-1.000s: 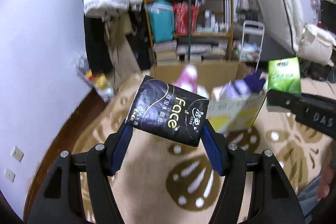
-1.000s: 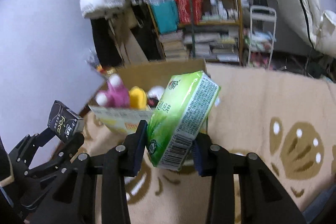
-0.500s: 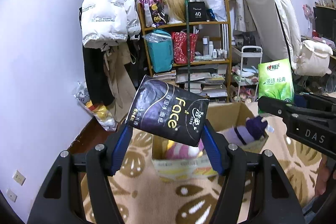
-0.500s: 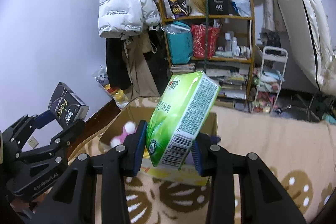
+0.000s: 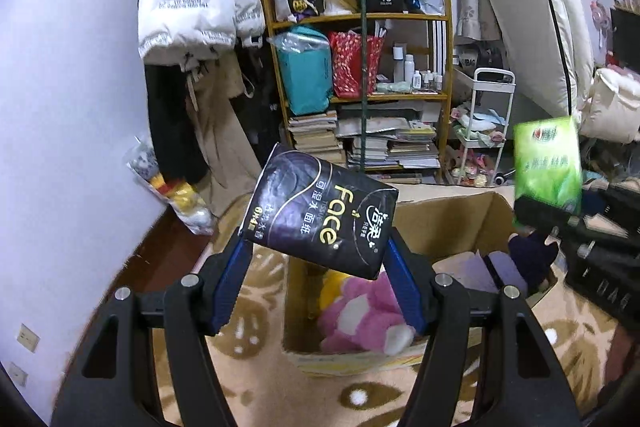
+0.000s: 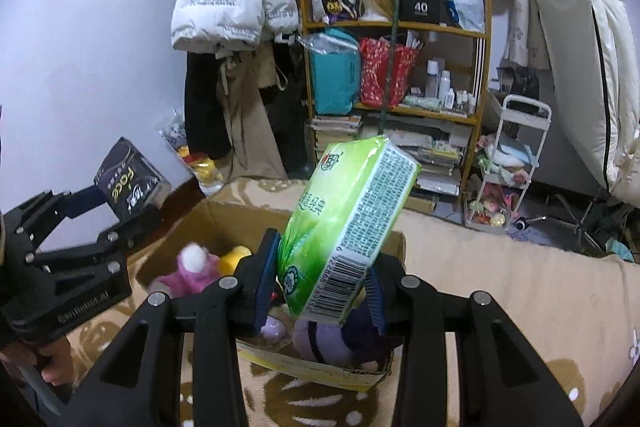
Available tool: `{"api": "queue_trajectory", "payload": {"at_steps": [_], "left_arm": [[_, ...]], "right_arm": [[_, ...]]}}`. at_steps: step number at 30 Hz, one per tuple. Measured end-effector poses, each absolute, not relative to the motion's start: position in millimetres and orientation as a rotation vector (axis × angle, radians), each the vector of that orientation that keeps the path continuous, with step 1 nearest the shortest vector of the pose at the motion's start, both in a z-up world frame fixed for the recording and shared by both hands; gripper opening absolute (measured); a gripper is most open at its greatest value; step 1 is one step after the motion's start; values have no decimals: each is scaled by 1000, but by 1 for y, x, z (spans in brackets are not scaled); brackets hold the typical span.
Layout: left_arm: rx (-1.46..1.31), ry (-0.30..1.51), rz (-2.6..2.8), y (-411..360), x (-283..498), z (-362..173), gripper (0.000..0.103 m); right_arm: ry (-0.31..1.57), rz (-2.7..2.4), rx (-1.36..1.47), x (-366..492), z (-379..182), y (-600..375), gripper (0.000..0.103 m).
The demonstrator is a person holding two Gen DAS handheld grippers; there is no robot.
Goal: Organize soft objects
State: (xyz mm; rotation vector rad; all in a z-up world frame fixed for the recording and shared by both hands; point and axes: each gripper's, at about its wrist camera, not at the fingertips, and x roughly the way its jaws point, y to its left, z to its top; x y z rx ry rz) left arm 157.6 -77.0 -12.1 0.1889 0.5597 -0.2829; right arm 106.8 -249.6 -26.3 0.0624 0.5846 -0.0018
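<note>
left hand-held gripper (image 5: pixel 320 259) clamped on black face tissue pack (image 5: pixel 324 219), right hand-held gripper (image 6: pixel 320 287) clamped on green tissue pack (image 6: pixel 348 227); both held tilted above open cardboard box (image 6: pixel 224 215) of plush toys (image 5: pixel 360 315) on the patterned rug, likely lined up to drop in.

The left black two-finger gripper (image 5: pixel 320 267) is clamped on a dark purple tissue pack (image 5: pixel 322 219), its blue-padded fingers (image 5: pixel 230 281) pressing both ends, the pack tilted between them. The right black two-finger gripper (image 6: pixel 320 287) grips a tilted green tissue pack (image 6: pixel 346 231) at its lower end. At the left gripper's handle, the person's fingers (image 6: pixel 56 367) show.
</note>
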Motion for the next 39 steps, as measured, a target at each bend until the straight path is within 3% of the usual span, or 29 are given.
{"api": "queue_trajectory", "payload": {"at_steps": [21,28,33,39], "left_arm": [[131,676,-347,-88,183,-41,66],[173,646,-289,-84,169,-34,78],[172,632,-279,-79,154,-26,86],[197,604,-241,-71,133,-14,95]], "right_arm": [[706,47,109,132,-76,-258,45],[716,54,120,126,-73,-258,49],[677,36,101,114,-61,-257,72],[653,-2,104,96,-45,-261,93]]}}
